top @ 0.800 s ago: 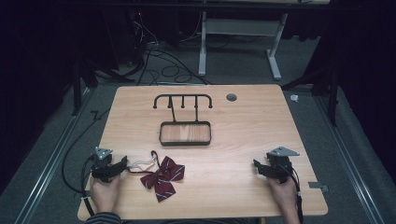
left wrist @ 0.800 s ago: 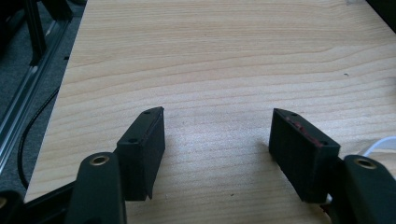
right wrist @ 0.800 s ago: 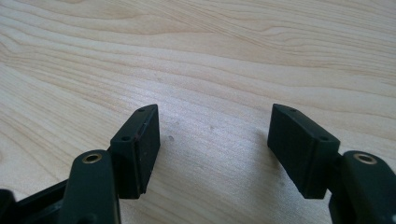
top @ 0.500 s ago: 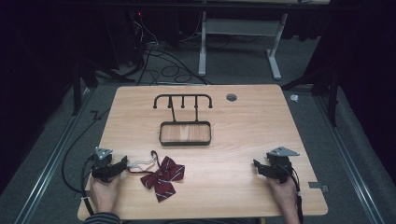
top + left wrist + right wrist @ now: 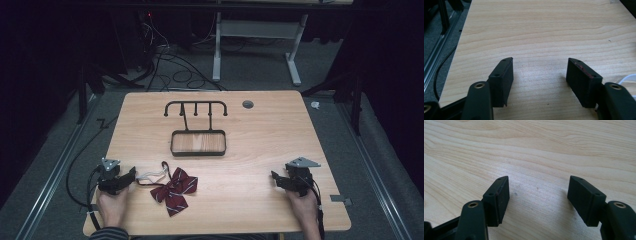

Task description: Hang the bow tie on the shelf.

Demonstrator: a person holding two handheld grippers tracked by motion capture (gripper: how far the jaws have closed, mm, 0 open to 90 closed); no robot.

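A wooden table is carrying everything. Toward its far middle a black rack with hooks over a shallow tray is standing upright. Near the front left, a dark red striped bow tie is lying flat, its white strap reaching toward the left gripper, which is sitting just beside it with jaws spread wide and empty. The right gripper is resting well apart at the front right, likewise gaping over bare wood.

Bare tabletop is left between bow tie and right gripper; hook rack is stood mid-table.
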